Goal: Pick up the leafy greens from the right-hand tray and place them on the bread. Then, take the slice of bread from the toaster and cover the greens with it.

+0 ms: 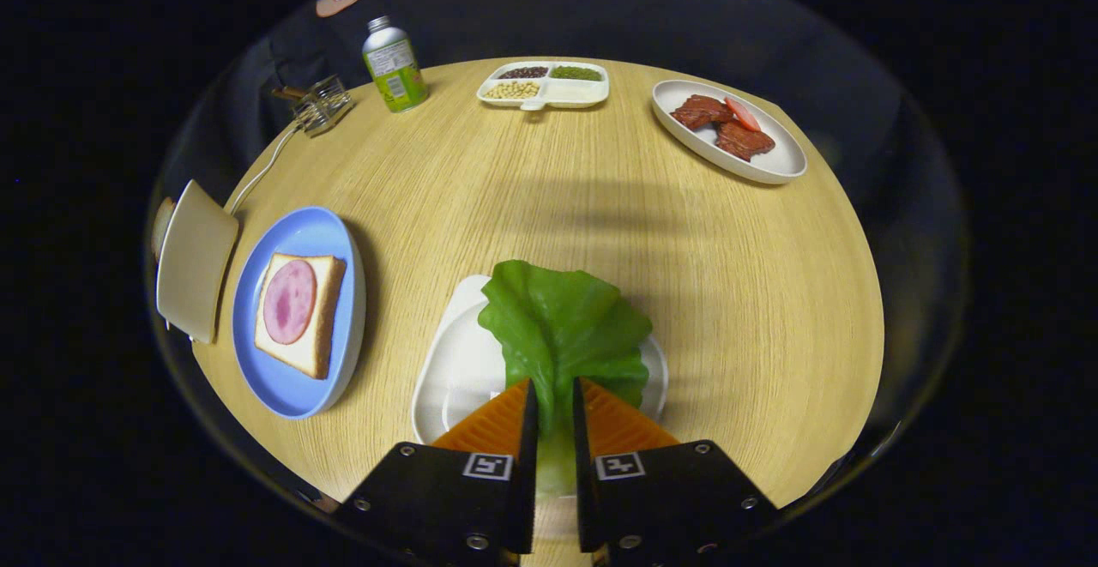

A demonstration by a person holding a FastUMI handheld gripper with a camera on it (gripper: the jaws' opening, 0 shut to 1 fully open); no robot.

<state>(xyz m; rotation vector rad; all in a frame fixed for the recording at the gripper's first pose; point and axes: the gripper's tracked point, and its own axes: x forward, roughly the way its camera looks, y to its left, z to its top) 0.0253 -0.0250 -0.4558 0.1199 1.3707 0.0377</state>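
Closest in, the gripper has its two fingers drawn together on the pale stem end of a broad, crinkled green lettuce leaf, which spreads out ahead of them above a white rounded-square tray on the round light-wood table. Both fingers look to be pressing the stem, so the leaf is held; whether it is already lifted clear of the tray I cannot tell. Judging by its look, the leaf is light, soft and floppy, likely to droop and swing from a single pinch; the thicker stem is the sound place to hold, since the thin blade could tear or slip.

Off to the left of the tray sits a blue oval plate carrying a square slice of white bread topped with a round pink slice of ham. Just beyond the plate stands a cream-coloured toaster.

Farther back, a white divided dish holds pale beans, dark beans and green ones in separate compartments. A white oval plate to its right holds brown meat slices with a red piece on top. A green bottle with a metal cap stands at the far left.
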